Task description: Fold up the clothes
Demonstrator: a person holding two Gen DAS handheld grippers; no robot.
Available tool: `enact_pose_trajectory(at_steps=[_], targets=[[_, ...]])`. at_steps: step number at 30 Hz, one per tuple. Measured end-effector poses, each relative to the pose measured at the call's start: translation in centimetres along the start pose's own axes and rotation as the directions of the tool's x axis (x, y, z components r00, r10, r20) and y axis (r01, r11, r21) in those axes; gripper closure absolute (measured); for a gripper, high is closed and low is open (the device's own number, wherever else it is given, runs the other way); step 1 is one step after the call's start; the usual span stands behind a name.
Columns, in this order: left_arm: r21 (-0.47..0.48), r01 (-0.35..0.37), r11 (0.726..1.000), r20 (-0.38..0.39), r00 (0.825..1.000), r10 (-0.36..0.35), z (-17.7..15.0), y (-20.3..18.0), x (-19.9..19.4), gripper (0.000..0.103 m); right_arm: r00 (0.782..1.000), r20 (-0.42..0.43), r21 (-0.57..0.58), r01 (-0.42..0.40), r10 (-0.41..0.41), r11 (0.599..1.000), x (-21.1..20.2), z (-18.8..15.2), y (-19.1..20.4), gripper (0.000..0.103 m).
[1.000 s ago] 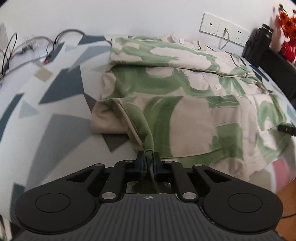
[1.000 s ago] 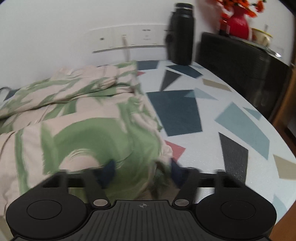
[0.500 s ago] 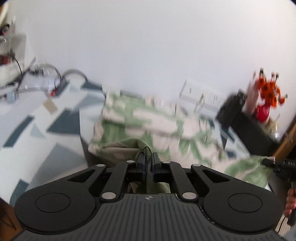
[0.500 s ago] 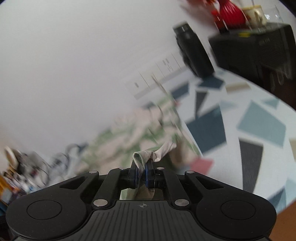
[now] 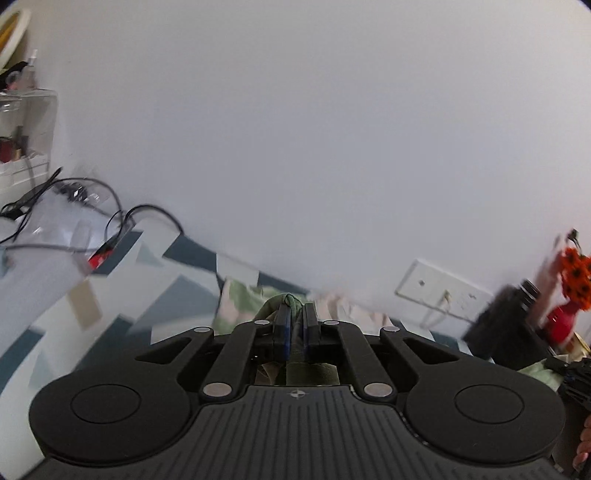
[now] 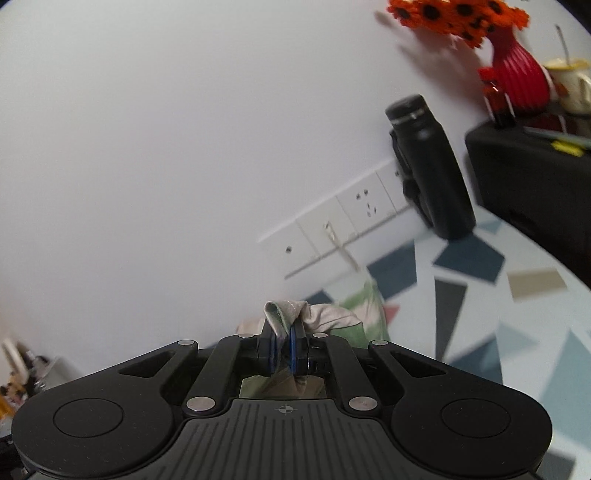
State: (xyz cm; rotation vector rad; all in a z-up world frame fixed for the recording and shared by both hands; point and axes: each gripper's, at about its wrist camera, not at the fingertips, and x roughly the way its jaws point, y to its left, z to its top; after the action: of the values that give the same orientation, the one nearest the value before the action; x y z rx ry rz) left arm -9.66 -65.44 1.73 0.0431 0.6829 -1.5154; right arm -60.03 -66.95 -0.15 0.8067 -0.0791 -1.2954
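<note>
A black bottle (image 6: 430, 166) stood against wall sockets (image 6: 343, 221); a red vase (image 6: 517, 79) held orange flowers (image 6: 458, 14).

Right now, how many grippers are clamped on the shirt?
2. The left gripper pinches a green fold of the shirt at its fingertips; the right gripper pinches a beige-green fold. Most of the shirt is hidden below both bodies.

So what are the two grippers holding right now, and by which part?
Both hold the green and beige shirt. The left gripper pinches a green folded edge; the right gripper pinches a bunched edge. Which hem or corner cannot be told.
</note>
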Motion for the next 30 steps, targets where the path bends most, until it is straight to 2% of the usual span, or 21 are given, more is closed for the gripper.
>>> enact_pose_trajectory(at_steps=[3,7,14,15,16,17,18,19,21,23,25,27,30], targets=[[0.005,0.013,1.0,-0.026,1.0,-0.013,1.3,1.2,4.5,0.097,0.999,0.011,-0.01,0.041,-0.041,0.999,3.4,1.4,0.8,0.097],[0.015,0.026,1.0,-0.11,0.994,-0.024,1.4,2.8,11.1,0.097,0.993,-0.002,-0.033,0.117,-0.117,0.993,8.3,2.0,1.2,0.097],[0.023,0.053,0.998,-0.202,0.978,-0.048,2.2,4.6,19.7,0.096,0.975,-0.022,-0.018,0.222,-0.222,0.975,16.4,2.4,-0.2,0.097],[0.021,0.051,0.998,-0.222,0.974,-0.045,2.4,4.9,21.1,0.093,0.971,-0.029,-0.015,0.235,-0.236,0.972,17.7,2.4,-0.5,0.097],[0.013,0.034,0.999,-0.258,0.966,-0.03,2.4,5.1,23.0,0.081,0.965,-0.043,-0.006,0.258,-0.258,0.966,19.2,2.5,-0.9,0.096],[0.016,0.006,1.0,-0.28,0.96,-0.001,2.5,5.4,24.5,0.052,0.958,-0.057,0.004,0.28,-0.28,0.96,20.8,2.5,-1.3,0.095],[0.031,-0.028,0.999,-0.286,0.958,0.036,2.8,5.4,25.7,0.037,0.951,-0.073,0.014,0.303,-0.301,0.953,22.4,2.5,-1.8,0.088],[0.046,-0.057,0.997,-0.283,0.957,0.068,3.1,5.5,26.7,0.029,0.94,-0.102,0.039,0.33,-0.324,0.943,24.1,2.5,-2.1,0.071],[0.063,-0.086,0.994,-0.21,0.973,0.097,4.5,5.3,26.9,0.029,0.924,-0.107,0.08,0.375,-0.366,0.924,26.0,2.5,-2.7,0.054],[0.043,-0.071,0.997,-0.16,0.984,0.077,5.9,5.4,25.7,0.027,0.91,-0.069,0.082,0.414,-0.409,0.907,26.3,2.5,-2.2,0.045],[0.034,-0.041,0.999,-0.135,0.99,0.045,6.8,5.7,24.2,0.021,0.921,-0.063,0.049,0.387,-0.383,0.921,26.2,1.9,-1.3,0.036],[0.081,-0.029,0.996,-0.153,0.987,0.042,6.1,6.1,22.6,0.012,0.93,-0.102,-0.014,0.353,-0.352,0.936,26.1,1.0,-0.2,0.036],[0.186,-0.016,0.982,-0.252,0.966,0.063,3.0,6.9,20.2,0.011,0.919,-0.129,-0.072,0.366,-0.373,0.928,24.3,-0.9,1.0,0.03]])
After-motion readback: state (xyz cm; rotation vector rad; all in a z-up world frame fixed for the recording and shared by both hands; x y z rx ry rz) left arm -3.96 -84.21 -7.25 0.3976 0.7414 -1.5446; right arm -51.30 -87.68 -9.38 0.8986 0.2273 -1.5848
